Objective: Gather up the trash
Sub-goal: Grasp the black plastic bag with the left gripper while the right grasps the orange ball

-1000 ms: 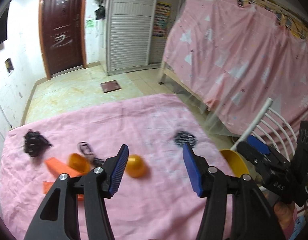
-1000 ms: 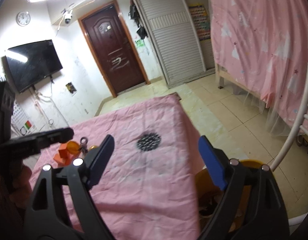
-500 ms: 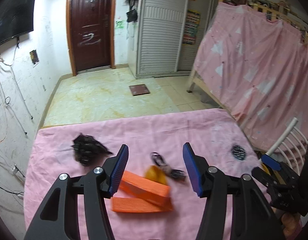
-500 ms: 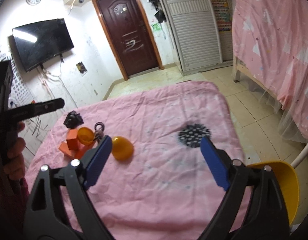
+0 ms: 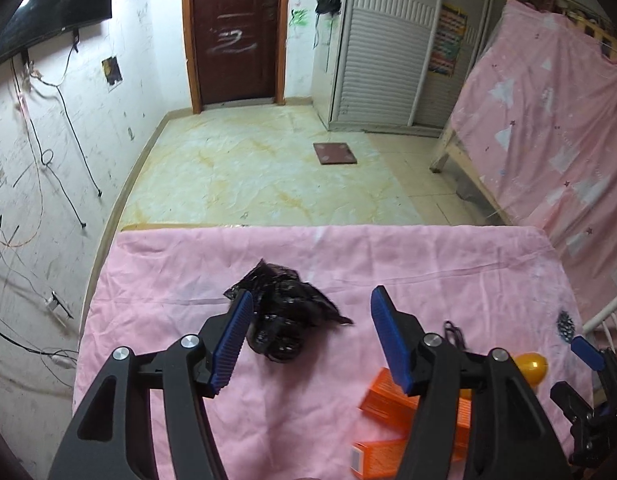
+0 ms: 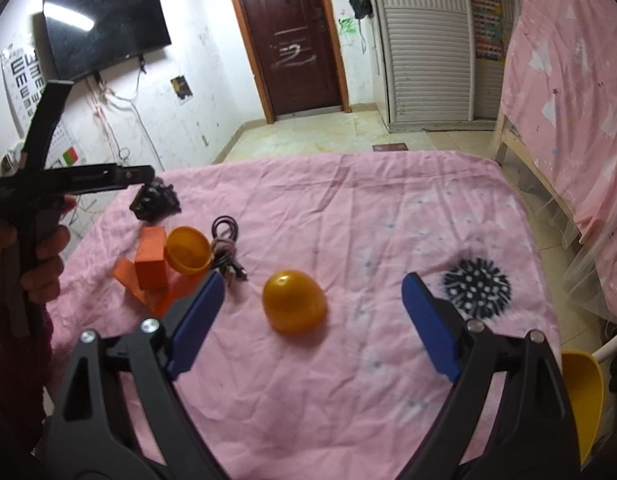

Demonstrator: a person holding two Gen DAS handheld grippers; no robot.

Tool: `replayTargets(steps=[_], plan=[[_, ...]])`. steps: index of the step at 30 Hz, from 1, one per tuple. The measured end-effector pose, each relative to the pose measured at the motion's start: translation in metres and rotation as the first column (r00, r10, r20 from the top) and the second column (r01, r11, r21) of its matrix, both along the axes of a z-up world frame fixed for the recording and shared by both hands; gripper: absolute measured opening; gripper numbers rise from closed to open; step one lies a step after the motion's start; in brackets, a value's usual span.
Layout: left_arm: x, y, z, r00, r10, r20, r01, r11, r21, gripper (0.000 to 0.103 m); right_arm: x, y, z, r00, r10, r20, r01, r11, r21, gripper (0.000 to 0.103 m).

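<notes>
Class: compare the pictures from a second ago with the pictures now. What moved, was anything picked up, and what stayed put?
Both grippers swung left across the table: the left gripper, jaws opening, now faces the black bag; the right gripper faces the yellow capsule half. Nothing was grasped. The trash stayed put.

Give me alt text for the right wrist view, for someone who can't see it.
The right tool hangs open over a pink tablecloth, an orange capsule half lying between its blue pads. Further left lie orange boxes, another capsule half and a black cable.
</notes>
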State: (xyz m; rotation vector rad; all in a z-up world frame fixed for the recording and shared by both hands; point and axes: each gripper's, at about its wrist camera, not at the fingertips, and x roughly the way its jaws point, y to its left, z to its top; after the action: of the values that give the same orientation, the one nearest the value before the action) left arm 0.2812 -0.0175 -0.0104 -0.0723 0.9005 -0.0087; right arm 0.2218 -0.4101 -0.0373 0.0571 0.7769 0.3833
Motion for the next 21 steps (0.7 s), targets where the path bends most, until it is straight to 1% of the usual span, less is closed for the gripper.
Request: replayTargets(steps=[5,14,16,17,19,20,21], plan=[[0.011,0.006,-0.010,1.000,0.009,-0.026,-0.010,1.000,-0.009,0.055,0.006,0.010,-0.004,0.999,0.025,-0.021,-0.025,1.000,-0.006,0.087],[0.026,0.009,-0.030,0.996,0.024,-0.092,-0.026,0.999,-0.022,0.054,0.009,0.026,-0.010,0.997,0.058,-0.044,-0.061,0.996,-0.069,0.087],[0.027,0.007,-0.033,0.995,0.018,-0.102,-0.020,1.000,-0.019,0.046,0.010,0.029,-0.010,0.997,0.060,-0.050,-0.064,0.995,-0.081,0.087],[0.027,0.007,-0.034,0.994,0.017,-0.109,-0.019,1.000,-0.021,0.045,0.010,0.030,-0.011,0.997,0.059,-0.054,-0.064,0.994,-0.086,0.087],[0.028,0.006,-0.037,0.993,0.017,-0.116,-0.018,1.000,-0.011,0.033,0.012,0.032,-0.013,0.996,0.058,-0.068,-0.065,0.994,-0.093,0.087],[0.028,0.005,-0.038,0.993,0.018,-0.116,-0.018,1.000,-0.002,0.030,0.012,0.033,-0.014,0.996,0.059,-0.073,-0.066,0.993,-0.096,0.087],[0.027,0.005,-0.039,0.993,0.020,-0.116,-0.020,1.000,0.005,0.025,0.013,0.035,-0.015,0.995,0.058,-0.077,-0.066,0.993,-0.101,0.087]])
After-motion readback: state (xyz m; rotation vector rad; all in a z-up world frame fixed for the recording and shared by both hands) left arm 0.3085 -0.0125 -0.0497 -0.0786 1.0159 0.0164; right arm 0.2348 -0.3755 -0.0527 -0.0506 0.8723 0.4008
